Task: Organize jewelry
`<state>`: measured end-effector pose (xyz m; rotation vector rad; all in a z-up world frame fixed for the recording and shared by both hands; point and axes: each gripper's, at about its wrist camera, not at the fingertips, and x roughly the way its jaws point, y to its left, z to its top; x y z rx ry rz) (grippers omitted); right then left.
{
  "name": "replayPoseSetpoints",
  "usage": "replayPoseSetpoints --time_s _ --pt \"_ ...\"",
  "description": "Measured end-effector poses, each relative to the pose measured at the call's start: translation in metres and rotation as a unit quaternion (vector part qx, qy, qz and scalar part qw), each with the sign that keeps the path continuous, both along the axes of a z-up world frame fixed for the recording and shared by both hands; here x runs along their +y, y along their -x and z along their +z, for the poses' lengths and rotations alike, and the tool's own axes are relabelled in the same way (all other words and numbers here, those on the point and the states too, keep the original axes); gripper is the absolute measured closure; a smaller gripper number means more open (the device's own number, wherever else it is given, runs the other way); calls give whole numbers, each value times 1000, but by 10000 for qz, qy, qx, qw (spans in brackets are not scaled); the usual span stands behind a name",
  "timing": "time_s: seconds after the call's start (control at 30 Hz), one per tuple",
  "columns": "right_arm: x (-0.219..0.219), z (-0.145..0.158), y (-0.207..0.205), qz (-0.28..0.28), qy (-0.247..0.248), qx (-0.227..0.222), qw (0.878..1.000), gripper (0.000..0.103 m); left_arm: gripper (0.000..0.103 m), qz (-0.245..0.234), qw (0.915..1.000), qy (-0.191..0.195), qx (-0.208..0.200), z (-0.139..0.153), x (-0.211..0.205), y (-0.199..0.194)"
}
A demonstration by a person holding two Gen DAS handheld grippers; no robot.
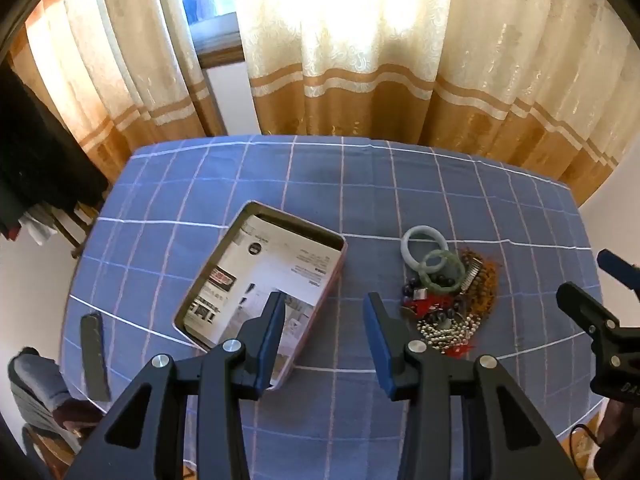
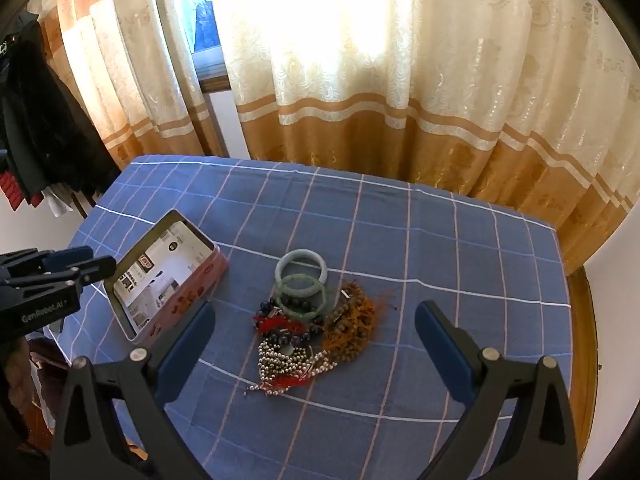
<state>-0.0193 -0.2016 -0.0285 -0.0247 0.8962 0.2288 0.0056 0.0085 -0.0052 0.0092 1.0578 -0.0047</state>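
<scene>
A heap of jewelry (image 2: 308, 328) lies mid-table: a pale jade bangle (image 2: 302, 266), a green bangle (image 2: 302, 292), dark beads, brown beads (image 2: 354, 320), a silver bead strand (image 2: 280, 360) and red tassels. An open pink tin (image 2: 192, 296) lined with printed paper sits to its left. My right gripper (image 2: 316, 308) hangs above the heap, wide open, with nothing between its fingers. In the left wrist view my left gripper (image 1: 326, 312) is open and holds nothing, hovering over the near right corner of the tin (image 1: 298, 222), with the heap (image 1: 448, 292) to its right.
A blue checked cloth (image 1: 360, 184) covers the table. A flat black object (image 1: 95, 356) lies near its left edge. Cream and gold curtains (image 2: 360, 100) hang right behind the far edge. Dark clothes (image 2: 36, 128) hang at the left, and a chair (image 1: 36, 392) stands below the table's left side.
</scene>
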Motion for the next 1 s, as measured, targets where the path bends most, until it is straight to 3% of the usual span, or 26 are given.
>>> replayPoseSetpoints --time_s 0.27,0.63,1.0 --pt "-3 -1 -3 -30 12 37 10000 1 62 -4 9996 -268 54 -3 -4 -4" --pt "-11 -1 -1 -103 -20 36 9999 1 62 -51 9998 -166 78 -3 -5 -4" --pt "-11 0 1 -89 -18 41 9999 1 62 58 9995 -308 63 -4 -5 1"
